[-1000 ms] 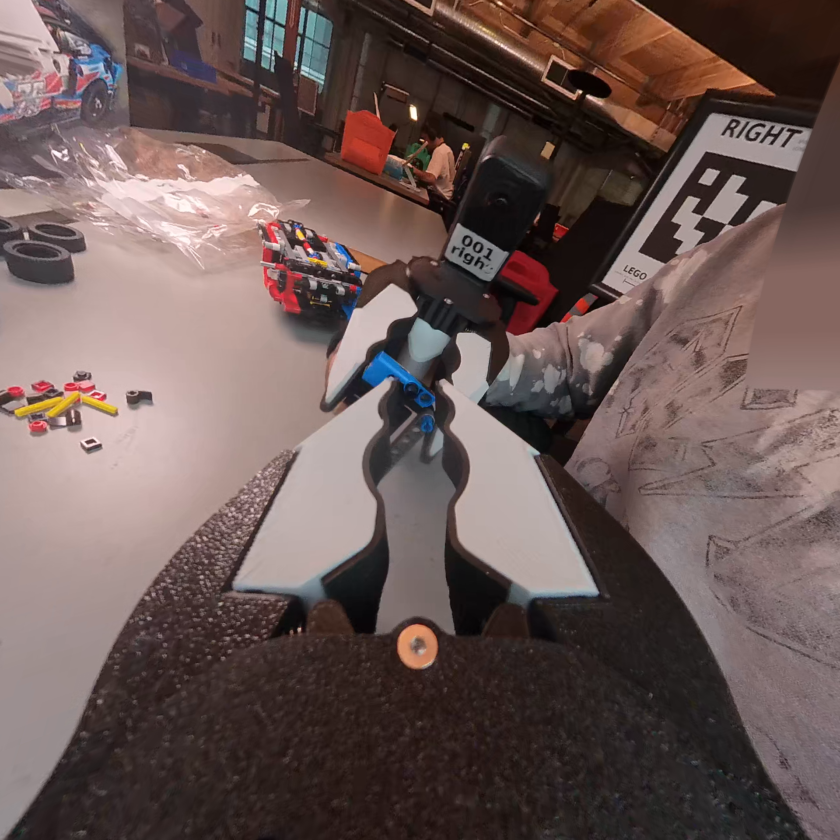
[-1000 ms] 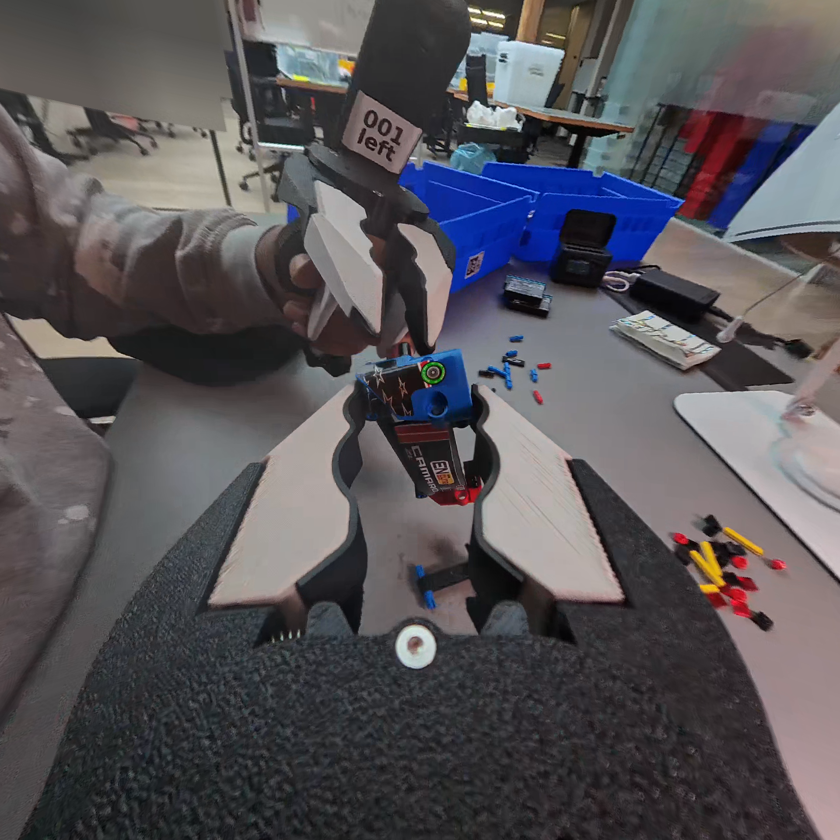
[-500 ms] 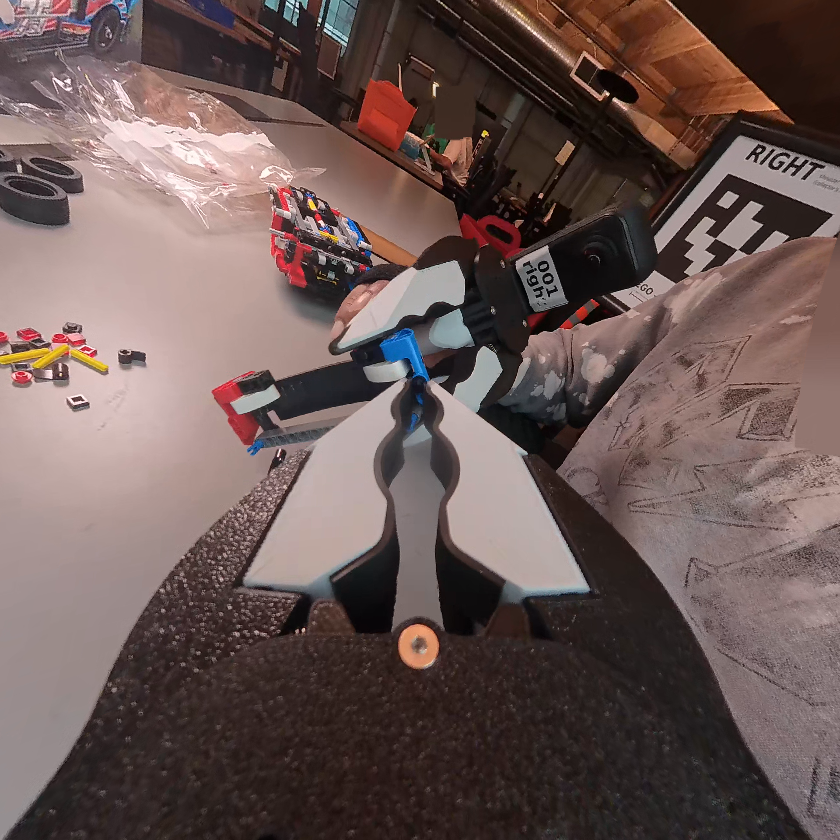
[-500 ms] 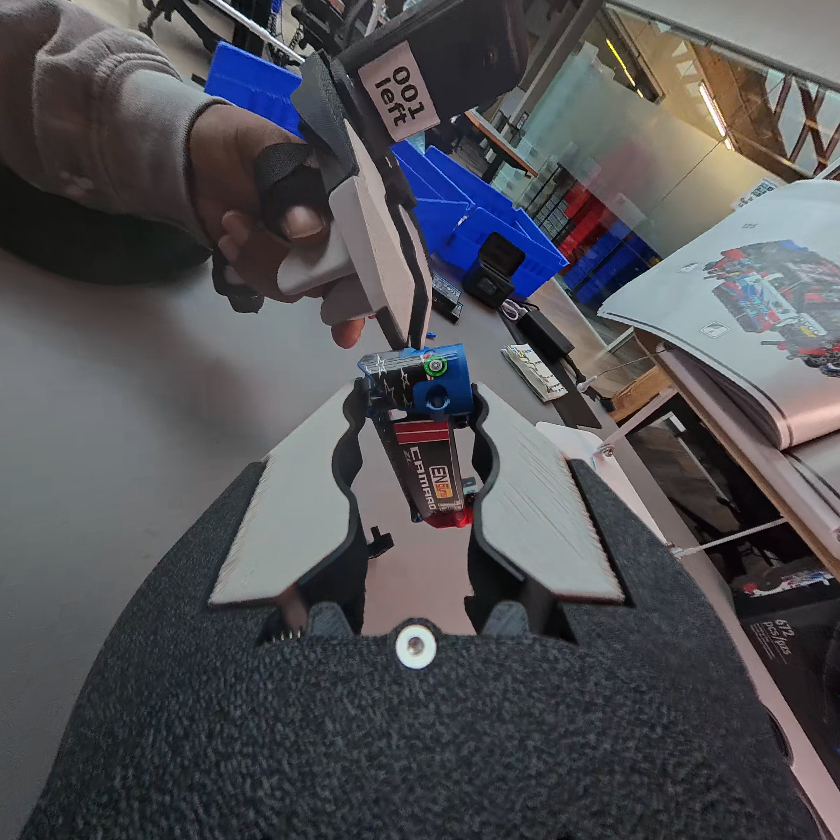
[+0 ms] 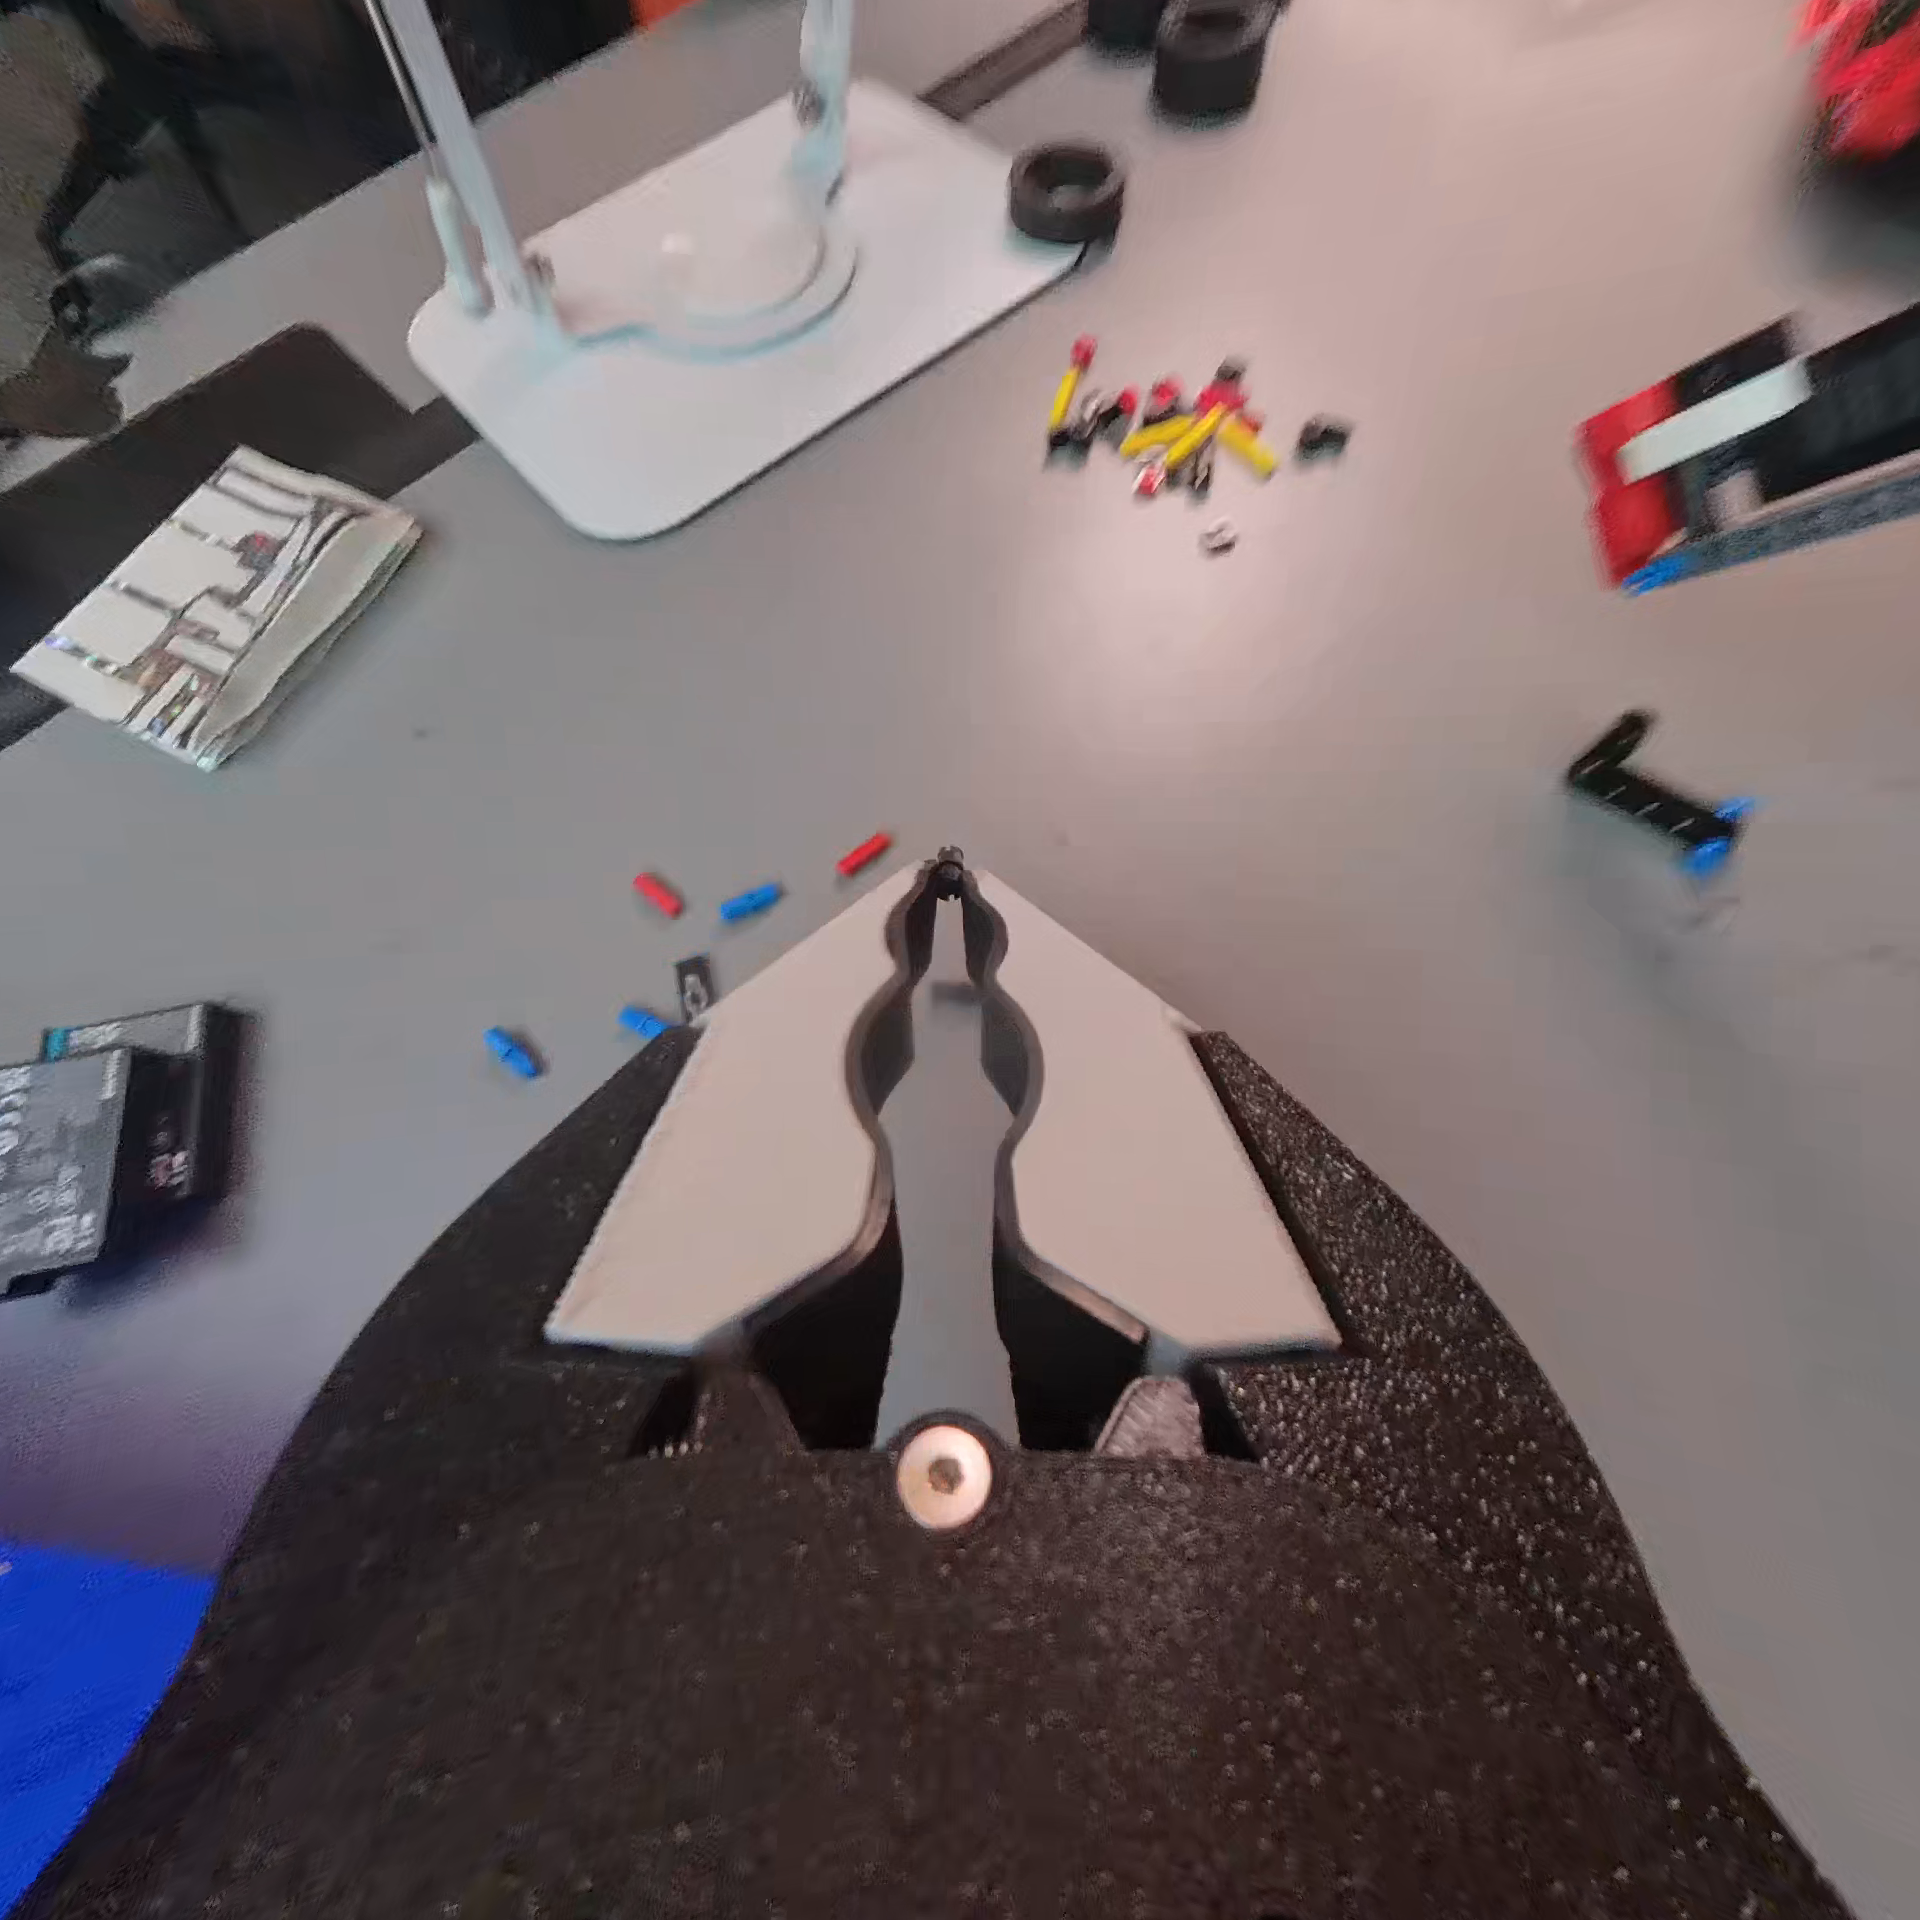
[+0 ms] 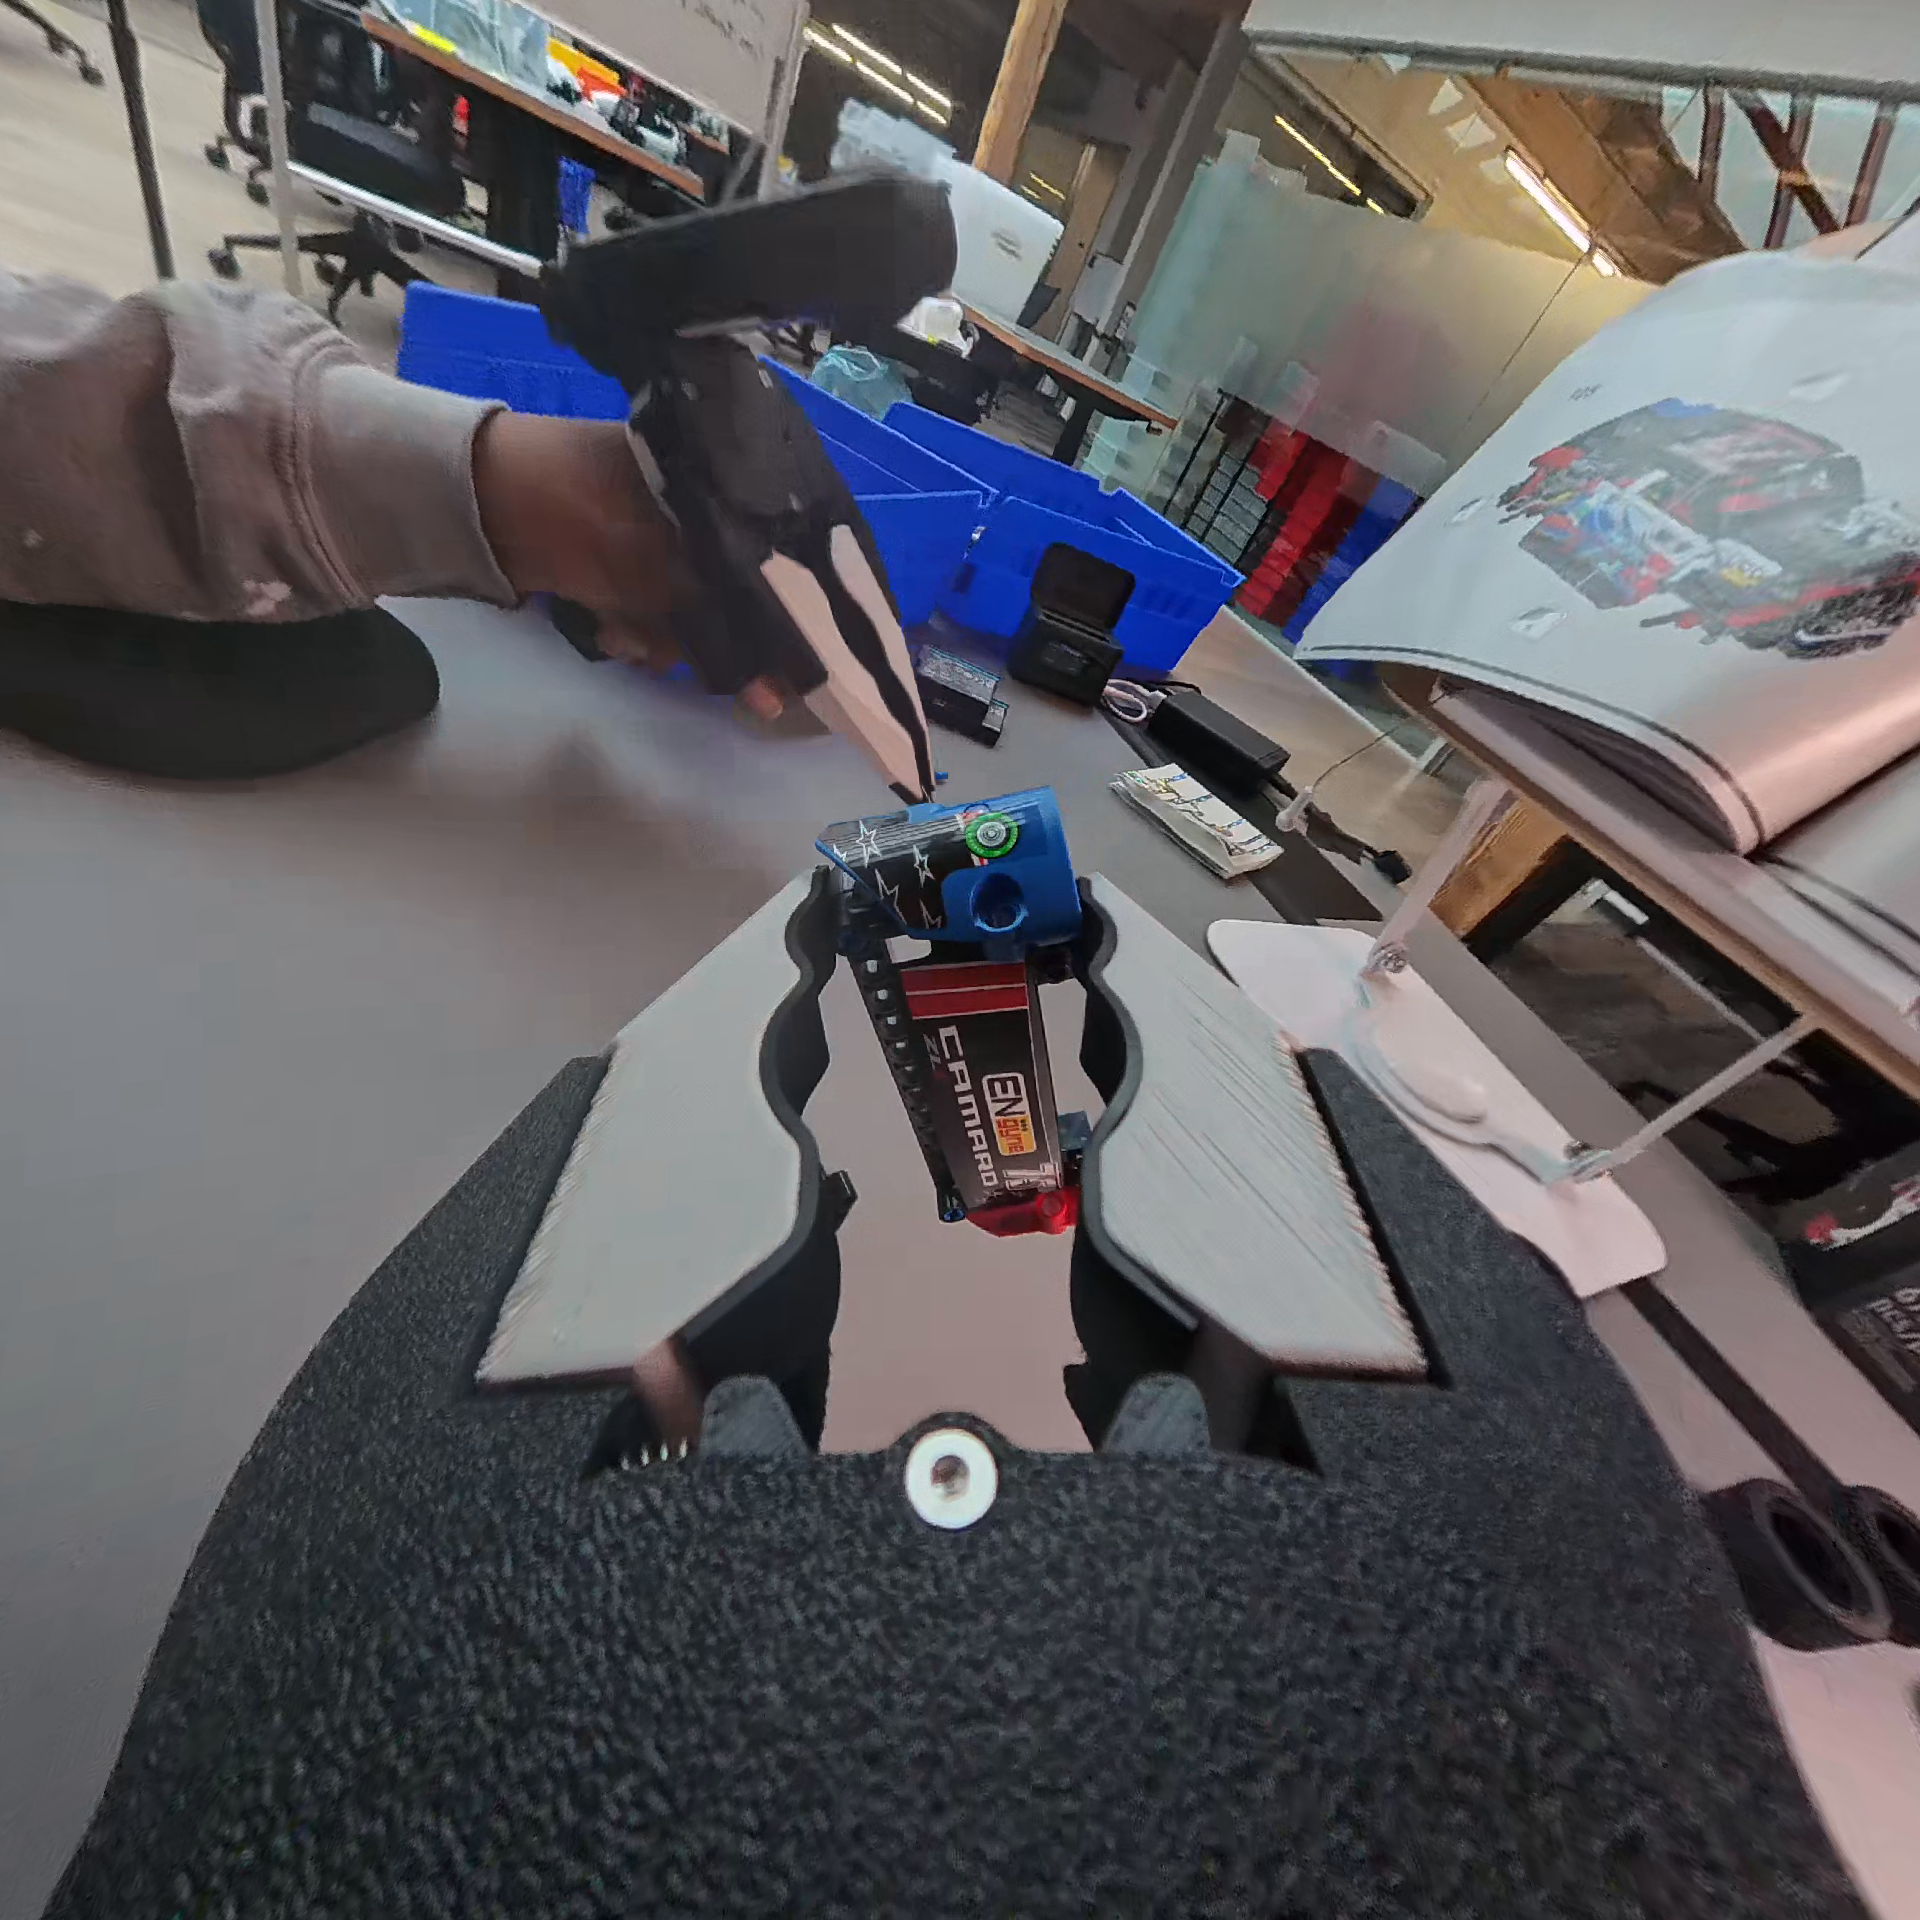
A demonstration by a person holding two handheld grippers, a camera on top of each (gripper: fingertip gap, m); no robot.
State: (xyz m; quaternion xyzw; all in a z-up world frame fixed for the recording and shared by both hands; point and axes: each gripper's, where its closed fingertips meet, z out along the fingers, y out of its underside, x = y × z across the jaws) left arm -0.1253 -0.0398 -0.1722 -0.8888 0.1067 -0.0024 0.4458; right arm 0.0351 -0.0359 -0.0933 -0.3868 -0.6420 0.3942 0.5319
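Left wrist view: my left gripper (image 5: 948, 871) pinches a tiny black pin (image 5: 948, 858) at its nearly closed tips, above the grey table (image 5: 1195, 727) and scattered blue and red pins (image 5: 750, 902).

Right wrist view: my right gripper (image 6: 951, 894) clamps a blue-and-black brick panel (image 6: 961, 977), its fingers partly apart around it.

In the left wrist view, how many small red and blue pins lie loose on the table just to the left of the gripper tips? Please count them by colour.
Red pins: 2
Blue pins: 3
Total: 5
Not counted: the small black piece pinched in the left gripper.
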